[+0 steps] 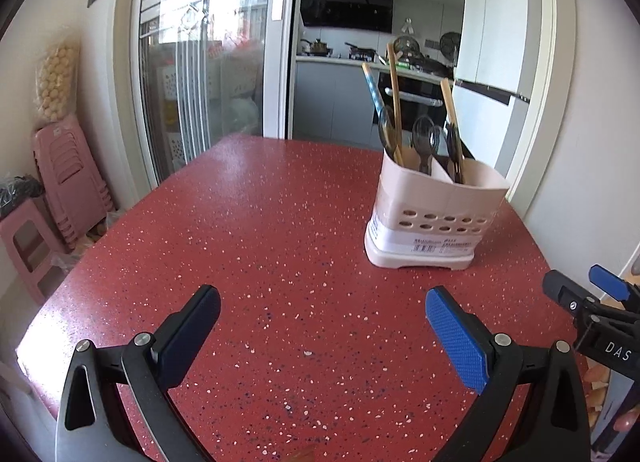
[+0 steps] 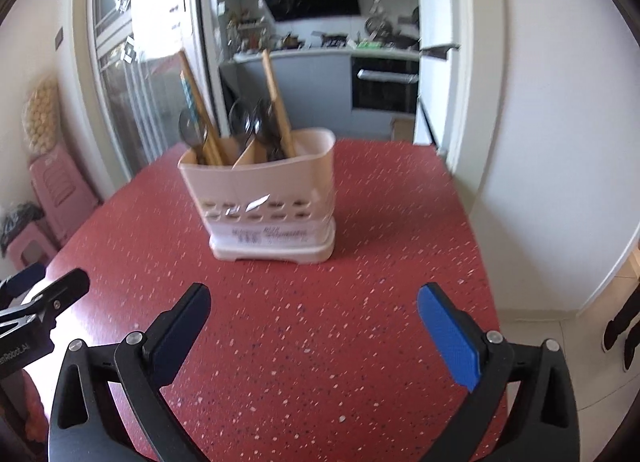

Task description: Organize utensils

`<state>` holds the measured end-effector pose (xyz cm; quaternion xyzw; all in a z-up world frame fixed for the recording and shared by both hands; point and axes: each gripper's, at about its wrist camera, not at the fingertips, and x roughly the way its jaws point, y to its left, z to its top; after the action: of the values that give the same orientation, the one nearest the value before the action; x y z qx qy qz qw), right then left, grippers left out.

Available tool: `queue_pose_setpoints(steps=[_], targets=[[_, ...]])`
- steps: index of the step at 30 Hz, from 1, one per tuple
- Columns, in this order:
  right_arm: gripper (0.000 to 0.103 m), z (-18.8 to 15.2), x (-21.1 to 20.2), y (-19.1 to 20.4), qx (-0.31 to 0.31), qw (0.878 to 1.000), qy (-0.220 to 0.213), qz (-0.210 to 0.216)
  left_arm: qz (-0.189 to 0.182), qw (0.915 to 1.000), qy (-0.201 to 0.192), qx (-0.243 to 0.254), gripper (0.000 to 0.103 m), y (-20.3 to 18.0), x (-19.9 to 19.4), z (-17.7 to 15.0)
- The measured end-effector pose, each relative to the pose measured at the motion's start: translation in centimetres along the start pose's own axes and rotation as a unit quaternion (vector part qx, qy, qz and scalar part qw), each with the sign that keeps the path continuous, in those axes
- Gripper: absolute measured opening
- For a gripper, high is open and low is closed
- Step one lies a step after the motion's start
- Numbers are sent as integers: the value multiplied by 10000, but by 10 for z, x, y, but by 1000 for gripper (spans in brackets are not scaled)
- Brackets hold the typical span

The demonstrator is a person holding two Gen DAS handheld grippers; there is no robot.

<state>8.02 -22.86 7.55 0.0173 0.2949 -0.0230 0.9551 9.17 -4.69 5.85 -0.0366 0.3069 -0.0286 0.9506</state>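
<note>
A pale pink utensil holder [image 1: 432,214] [image 2: 264,202] stands upright on the red speckled table [image 1: 260,242] [image 2: 360,282]. Wooden chopsticks [image 1: 394,102] [image 2: 276,102] and several dark metal spoons [image 1: 424,138] [image 2: 244,118] stick out of its compartments. My left gripper [image 1: 322,310] is open above the bare table, short of the holder and to its left. My right gripper [image 2: 314,308] is open too, nothing between its fingers, with the holder straight ahead and apart from it. In each wrist view the other gripper shows at the frame's edge [image 1: 588,298] [image 2: 44,294].
Stacked pink stools [image 1: 68,178] [image 2: 56,186] stand by the wall on the left. Behind the table a glass sliding door [image 1: 208,54] opens to a kitchen. A white wall [image 2: 560,142] runs along the table's right side, with tiled floor [image 2: 560,346] beyond the edge.
</note>
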Motion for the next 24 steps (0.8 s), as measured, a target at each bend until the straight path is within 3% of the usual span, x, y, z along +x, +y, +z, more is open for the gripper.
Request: queue_pose_setpoints(steps=[12,24], targets=[[103,-1,-17,8,-126,9971,-632,-399,115,9995,-233,199,103,-9,-2,-1],[103,-4,-11,10,-14,9974,-574,-432,98,9977,-466,477,103,-17,-6,1]])
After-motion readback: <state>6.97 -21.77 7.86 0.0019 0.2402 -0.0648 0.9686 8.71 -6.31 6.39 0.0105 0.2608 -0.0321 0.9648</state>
